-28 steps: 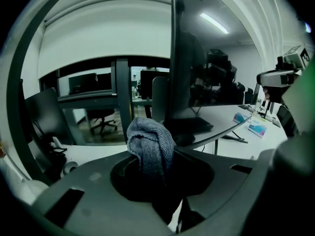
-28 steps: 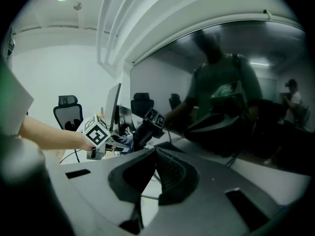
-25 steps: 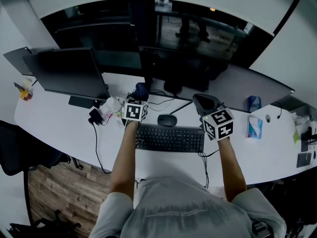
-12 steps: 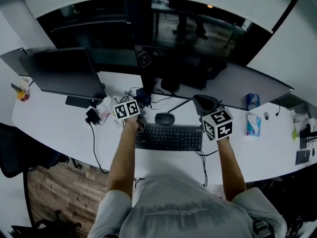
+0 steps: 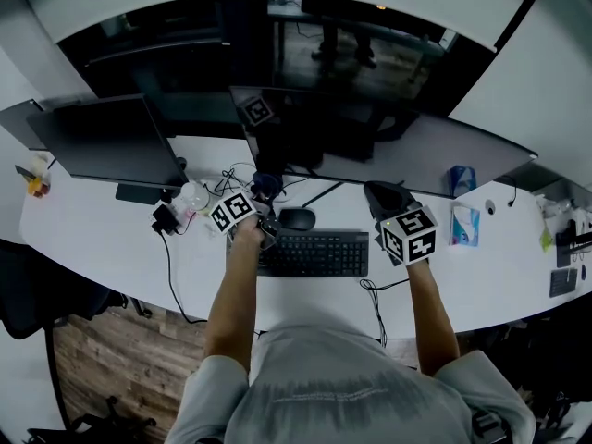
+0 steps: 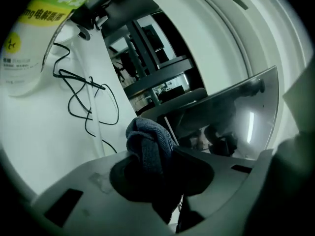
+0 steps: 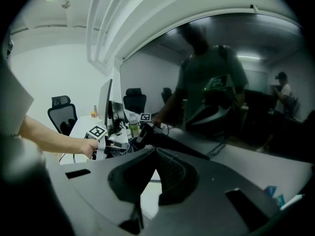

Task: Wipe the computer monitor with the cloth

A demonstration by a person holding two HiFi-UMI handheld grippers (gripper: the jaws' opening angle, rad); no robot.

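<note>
- L gripper (image 5: 263, 195) is clamping the cloth (image 5: 266, 184); in the left gripper view the blue wad (image 6: 147, 142) is bunching up out of the pinched jaws, w/ a loose end poking fwd.
- R gripper (image 5: 383, 195) is carrying nothing; in the right gripper view its tips (image 7: 156, 152) are meeting, empty.
- Monitor (image 5: 319, 126) is standing at 12 o'clock from the cloth, near but apart, no contact yet. The L cube's reflection is showing in the glass near the screen's L end.
- Screen's long axis is running 9 to 3 across the desk (image 5: 111, 239). Cloth is sitting off the 9 end, low, near the stand.
- L gripper is the nearer one to the glass, and it has the cloth. R gripper is hanging at 3 o'clock of it, past the keyboard's (image 5: 314, 252) R end.
- In the left gripper view the screen (image 6: 231, 114) is lying up at 1–2 o'clock of the wad.
- Judging: the wipe isn't begun. Next is lifting the cloth fwd to 12 and pressing it on, then sweeping toward 3 along the long axis.
- Risk, as I read it: cables (image 5: 236, 176) by the stand are lying close under the L gripper.
</note>
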